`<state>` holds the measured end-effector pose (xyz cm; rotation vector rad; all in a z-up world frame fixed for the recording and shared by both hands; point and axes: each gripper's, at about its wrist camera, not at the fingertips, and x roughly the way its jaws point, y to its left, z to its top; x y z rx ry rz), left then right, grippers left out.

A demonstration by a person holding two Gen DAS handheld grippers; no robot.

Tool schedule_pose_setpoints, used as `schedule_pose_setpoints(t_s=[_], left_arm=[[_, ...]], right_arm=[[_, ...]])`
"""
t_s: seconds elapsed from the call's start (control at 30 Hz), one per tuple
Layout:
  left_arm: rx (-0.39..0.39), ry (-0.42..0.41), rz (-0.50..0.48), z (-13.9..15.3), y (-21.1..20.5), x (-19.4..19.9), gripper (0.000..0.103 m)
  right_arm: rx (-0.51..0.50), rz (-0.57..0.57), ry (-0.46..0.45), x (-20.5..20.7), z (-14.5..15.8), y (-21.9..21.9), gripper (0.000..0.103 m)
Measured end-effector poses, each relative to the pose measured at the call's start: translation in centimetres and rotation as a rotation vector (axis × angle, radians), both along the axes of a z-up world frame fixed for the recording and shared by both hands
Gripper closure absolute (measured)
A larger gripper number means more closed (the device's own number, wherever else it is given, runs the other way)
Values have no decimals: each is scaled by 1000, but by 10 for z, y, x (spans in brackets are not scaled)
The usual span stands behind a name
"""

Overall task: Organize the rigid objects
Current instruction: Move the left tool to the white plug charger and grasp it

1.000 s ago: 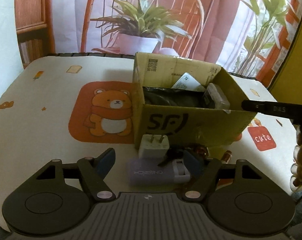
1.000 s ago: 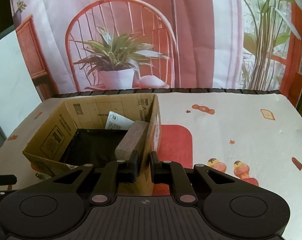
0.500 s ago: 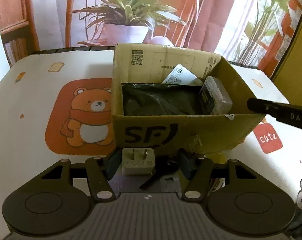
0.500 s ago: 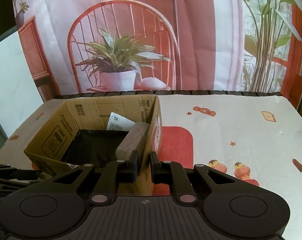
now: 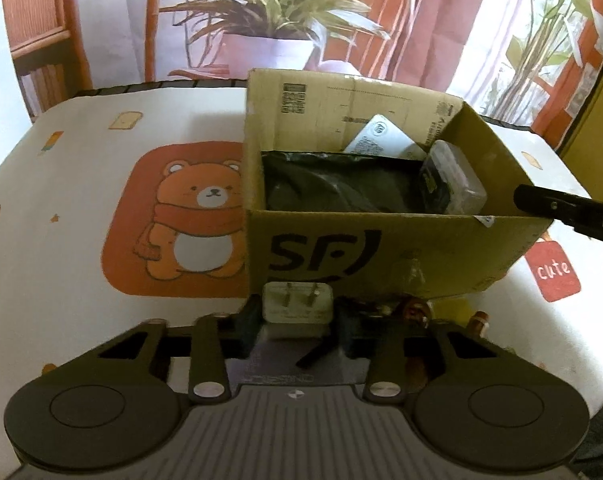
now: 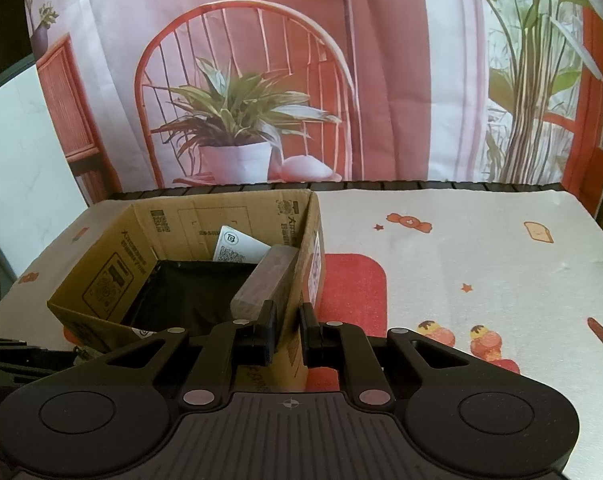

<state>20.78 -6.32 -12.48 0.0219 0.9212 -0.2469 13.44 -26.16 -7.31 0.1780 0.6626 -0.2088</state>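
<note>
- The white charger (image 5: 297, 307) sits between my left hand-held gripper (image 5: 297, 330) fingers, prongs up, at the cardboard box's (image 5: 381, 248) foot; the jaws have just been narrowing on it.
- Smooth hard plastic: an off-centre pinch could squirt it out.
- My right hand-held gripper (image 6: 288, 330) clamps the box's corrugated wall; losing that lets the box slide on the desk (image 5: 81, 200).

I saw a brown cardboard box (image 5: 381, 248) with a black "SF" logo, lined in black. The counter (image 5: 81, 220) wore a white cloth printed with an orange bear on a rust-red square, sweets and stars. A white plug (image 5: 297, 308) sat before the box. My grippers were black with grey ribbed bodies.
</note>
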Motion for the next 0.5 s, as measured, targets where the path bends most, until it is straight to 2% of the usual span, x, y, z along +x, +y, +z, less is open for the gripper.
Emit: schedule_pose_setpoints(t_s=[0.3,0.5], left_arm=[[-27,-14,14,3,6,-7,65],[-40,-54,38,15,12,-17,65]], right_arm=[[-4,1,0,0,0,0,91],[-6,2,0,0,-1,1,91]])
